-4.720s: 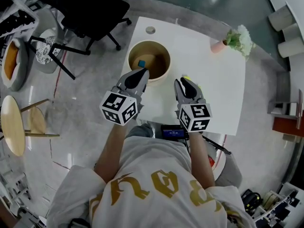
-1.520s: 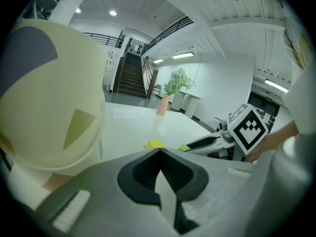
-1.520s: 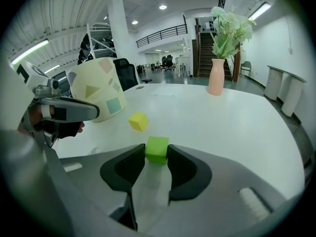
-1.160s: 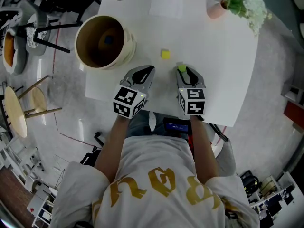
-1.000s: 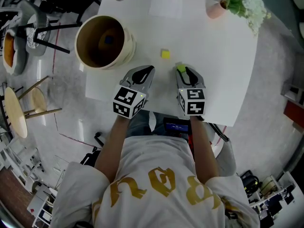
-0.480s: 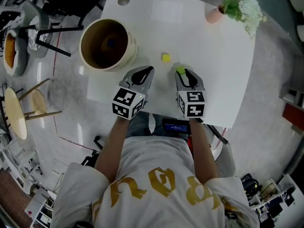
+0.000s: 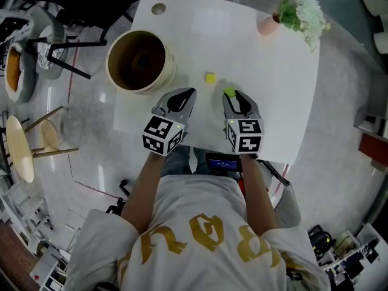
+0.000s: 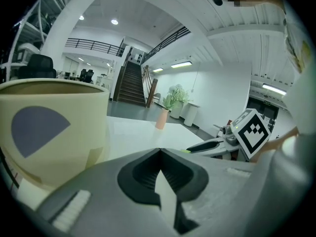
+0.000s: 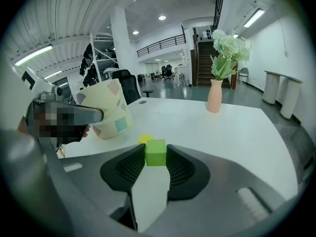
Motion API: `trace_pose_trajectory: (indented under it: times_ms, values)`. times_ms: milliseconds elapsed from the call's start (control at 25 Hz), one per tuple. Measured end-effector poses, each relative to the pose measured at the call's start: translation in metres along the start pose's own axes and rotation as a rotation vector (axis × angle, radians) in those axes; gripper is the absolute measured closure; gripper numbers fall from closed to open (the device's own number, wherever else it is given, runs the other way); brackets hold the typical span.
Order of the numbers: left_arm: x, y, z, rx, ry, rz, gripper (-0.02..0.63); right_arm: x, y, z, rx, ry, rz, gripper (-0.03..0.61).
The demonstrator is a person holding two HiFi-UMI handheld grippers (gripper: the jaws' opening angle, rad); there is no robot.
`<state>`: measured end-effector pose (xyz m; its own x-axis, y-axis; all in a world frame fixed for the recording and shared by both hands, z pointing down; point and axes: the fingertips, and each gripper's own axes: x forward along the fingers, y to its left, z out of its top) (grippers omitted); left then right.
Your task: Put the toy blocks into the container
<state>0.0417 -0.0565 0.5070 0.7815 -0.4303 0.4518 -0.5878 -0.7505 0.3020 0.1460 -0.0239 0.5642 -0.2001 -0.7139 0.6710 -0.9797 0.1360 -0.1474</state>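
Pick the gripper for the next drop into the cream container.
Right: the right gripper has the small green cube clamped between its fingers. The left gripper sits nearer the cream patterned round container but is shut and empty.

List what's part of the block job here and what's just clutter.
Job: green block held in right gripper; yellow block on table; cream container.
Clutter: pink vase of flowers; wooden stool on the floor.

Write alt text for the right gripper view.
The right gripper clamps a green block over a white table. Behind it: a yellow block, a patterned container at left, a pink vase of flowers.
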Motion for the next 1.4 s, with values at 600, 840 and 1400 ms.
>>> trace_pose_trajectory:
  times_ms: [600,840,1400]
  values:
    - [-0.029,-0.003,0.042,-0.033,-0.110,-0.008,0.613,-0.020,0.024,0.043,0.072,-0.123,0.062,0.422]
    - [-0.044,-0.003,0.062,-0.069,-0.183,-0.034,0.614,-0.030,0.034,0.067,0.113,-0.184,0.096,0.422]
    - [-0.087,0.021,0.096,-0.128,-0.318,-0.025,0.612,-0.037,0.068,0.109,0.092,-0.264,0.147,0.422]
